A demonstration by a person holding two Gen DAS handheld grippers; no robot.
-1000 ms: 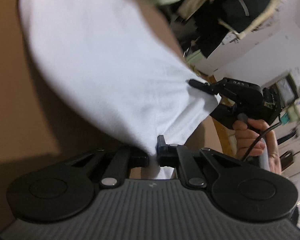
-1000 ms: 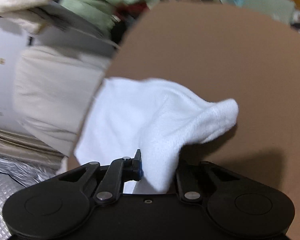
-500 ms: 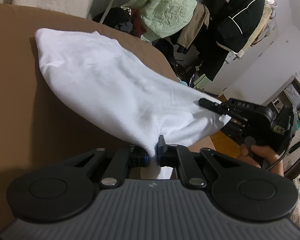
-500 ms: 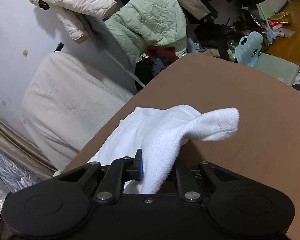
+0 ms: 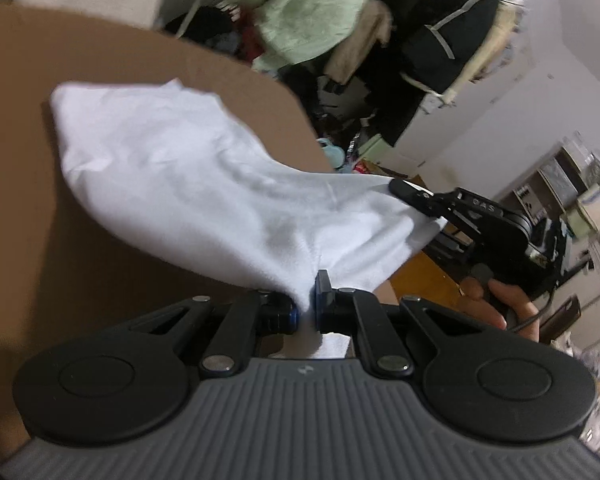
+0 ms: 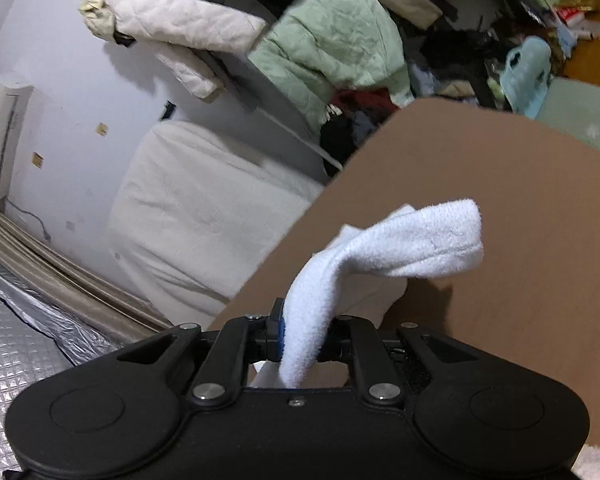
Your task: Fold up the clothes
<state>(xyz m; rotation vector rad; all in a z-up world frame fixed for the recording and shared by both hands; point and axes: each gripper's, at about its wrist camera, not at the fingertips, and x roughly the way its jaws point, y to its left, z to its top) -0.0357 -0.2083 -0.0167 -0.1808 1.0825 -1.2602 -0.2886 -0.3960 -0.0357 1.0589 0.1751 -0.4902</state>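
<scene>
White fleece garment (image 5: 204, 184) stretched above brown bench (image 5: 60, 272), far end drooping onto it. Left hand-held gripper (image 5: 307, 309) pinching one bunched corner, blue pads pressed tight on cloth. Right hand-held gripper (image 6: 300, 334) clamped on another corner, thick hem (image 6: 420, 240) flopped over to the right. Seen from left wrist: right hand-held gripper (image 5: 410, 196) gripping fabric edge, held by bare hand (image 5: 496, 300). Green quilted jacket (image 6: 340, 48) hanging behind.

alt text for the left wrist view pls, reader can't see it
The left gripper pinches a white garment in shut jaws, lifting it over a brown table. The right gripper, held in a hand, clamps the cloth's other corner; hanging coats fill the background.
</scene>
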